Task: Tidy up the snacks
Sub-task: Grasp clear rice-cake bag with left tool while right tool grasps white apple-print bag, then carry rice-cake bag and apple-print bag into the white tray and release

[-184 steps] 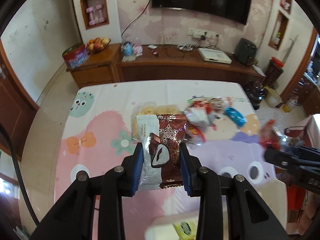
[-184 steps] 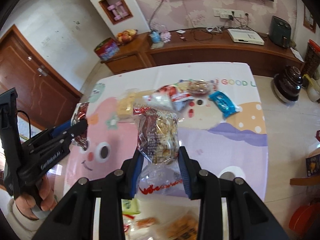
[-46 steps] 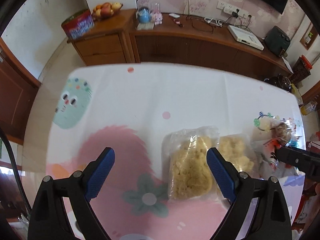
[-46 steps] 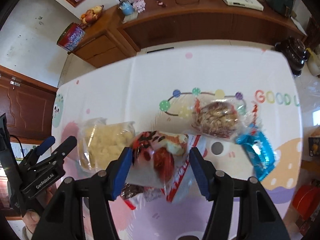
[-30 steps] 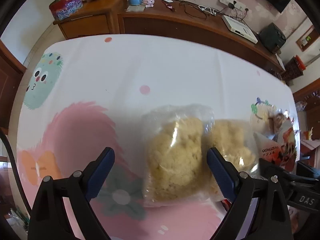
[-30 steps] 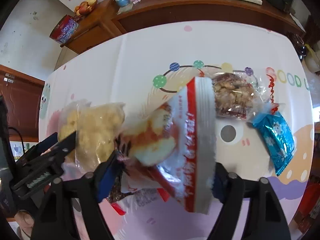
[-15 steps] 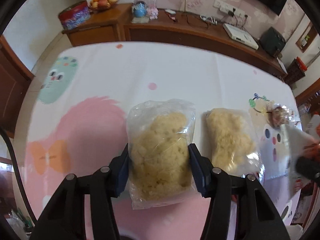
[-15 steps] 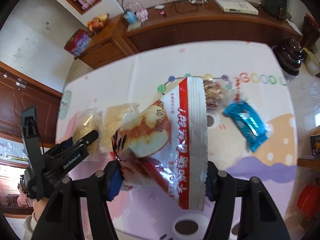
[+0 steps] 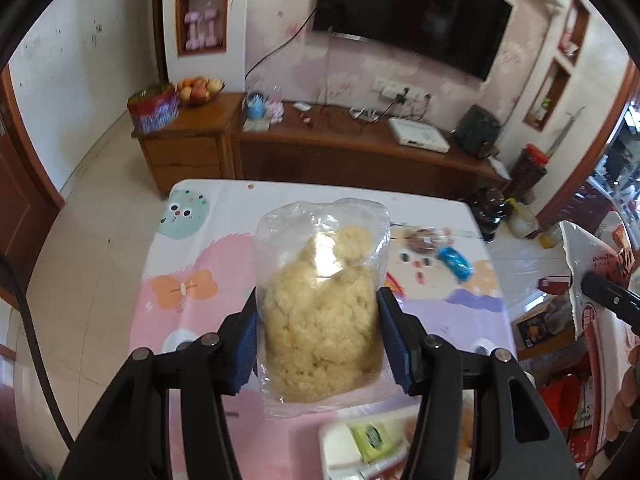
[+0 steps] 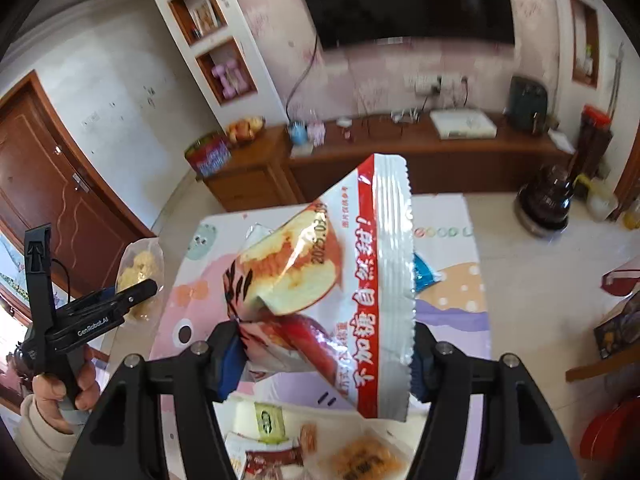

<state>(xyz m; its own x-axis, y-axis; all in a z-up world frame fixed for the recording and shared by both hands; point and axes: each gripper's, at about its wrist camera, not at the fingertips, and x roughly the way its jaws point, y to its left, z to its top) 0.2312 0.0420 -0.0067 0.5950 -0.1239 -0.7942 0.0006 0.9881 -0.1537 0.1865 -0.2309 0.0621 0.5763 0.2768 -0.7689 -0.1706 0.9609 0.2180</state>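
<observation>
My left gripper (image 9: 320, 332) is shut on a clear bag of yellow crumbly snack (image 9: 320, 304), held upright high above the cartoon-print table (image 9: 192, 288). My right gripper (image 10: 326, 356) is shut on a red-and-white snack packet (image 10: 360, 280) showing a filled bun, also held up in the air. In the right wrist view the left gripper (image 10: 136, 292) with its bag (image 10: 140, 268) is at the left, held by a hand. A white tray (image 9: 340, 440) holding several packets sits below both grippers at the table's near edge.
A blue packet (image 9: 454, 262) and a clear pack of brown snack (image 9: 420, 240) lie at the table's far right. Beyond the table stand a wooden sideboard (image 9: 320, 152) and a wall television. A dark pot (image 10: 548, 200) stands on the floor at the right.
The left jaws closed on the yellow bag. Both grippers have since risen well above the table with their packets and tipped up, so the far wall now shows.
</observation>
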